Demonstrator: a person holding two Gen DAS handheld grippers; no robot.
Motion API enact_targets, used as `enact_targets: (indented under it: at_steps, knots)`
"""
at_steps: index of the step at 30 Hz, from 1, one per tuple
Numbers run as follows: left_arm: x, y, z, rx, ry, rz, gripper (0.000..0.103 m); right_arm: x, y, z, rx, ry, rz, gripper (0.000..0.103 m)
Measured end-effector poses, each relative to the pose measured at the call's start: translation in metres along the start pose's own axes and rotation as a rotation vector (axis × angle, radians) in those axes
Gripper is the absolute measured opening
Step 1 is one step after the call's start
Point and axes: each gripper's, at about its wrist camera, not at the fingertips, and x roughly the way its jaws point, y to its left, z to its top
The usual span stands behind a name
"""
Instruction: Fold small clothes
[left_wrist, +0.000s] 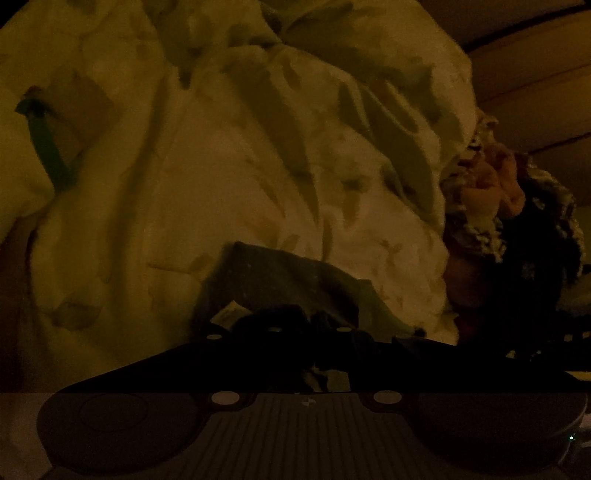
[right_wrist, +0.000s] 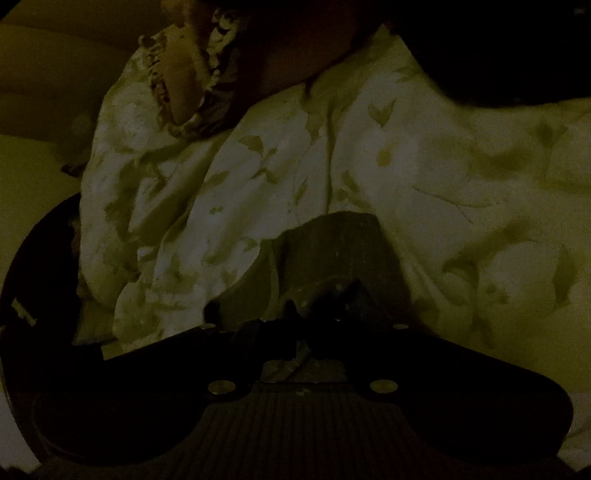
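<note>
One pale leaf-printed garment (left_wrist: 258, 166) filled both dim views, spreading ahead of and above each gripper, with no container visible. The left gripper (left_wrist: 295, 314) pinched its near edge, and the right gripper (right_wrist: 317, 295) was pressed together on the same cloth. A patterned sleeve (left_wrist: 480, 206) lay beyond the left gripper's right side.

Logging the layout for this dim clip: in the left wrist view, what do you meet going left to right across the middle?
Green strap → pale leaf-print garment → patterned frilly cloth → a dark fabric mass at the right edge.
</note>
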Motion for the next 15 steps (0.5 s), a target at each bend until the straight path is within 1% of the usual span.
enact_targets:
  at_steps: [3, 5, 6, 7, 8, 9, 11, 13, 15]
  knots:
    - [0.004, 0.001, 0.009, -0.032, -0.007, 0.023, 0.073, 0.009, 0.002, 0.005, 0.011, -0.019, -0.019, 0.01]
    - [0.003, 0.0, 0.016, -0.054, -0.032, 0.044, 0.09, 0.012, 0.002, 0.01, 0.032, -0.048, -0.03, 0.011]
    - [0.001, -0.001, 0.021, -0.069, -0.062, 0.073, 0.094, 0.011, 0.001, 0.013, 0.048, -0.076, -0.024, 0.015]
    - [-0.002, -0.002, 0.025, -0.078, -0.092, 0.091, 0.103, 0.007, 0.0, 0.015, 0.07, -0.122, -0.029, 0.019]
    - [-0.006, -0.002, 0.029, -0.087, -0.116, 0.106, 0.103, 0.004, -0.001, 0.016, 0.087, -0.161, -0.035, 0.03]
    - [-0.011, -0.002, 0.032, -0.093, -0.144, 0.118, 0.103, -0.001, -0.002, 0.018, 0.1, -0.197, -0.037, 0.038]
    - [-0.02, -0.001, 0.034, -0.078, -0.185, 0.125, 0.103, -0.007, 0.0, 0.02, 0.064, -0.214, -0.061, 0.038]
    - [-0.026, -0.003, 0.029, -0.029, -0.19, 0.137, 0.103, -0.012, 0.004, 0.016, -0.024, -0.214, -0.059, 0.036]
    - [-0.028, -0.012, 0.016, 0.098, -0.171, 0.149, 0.103, -0.013, 0.013, 0.009, -0.137, -0.187, -0.07, 0.025]
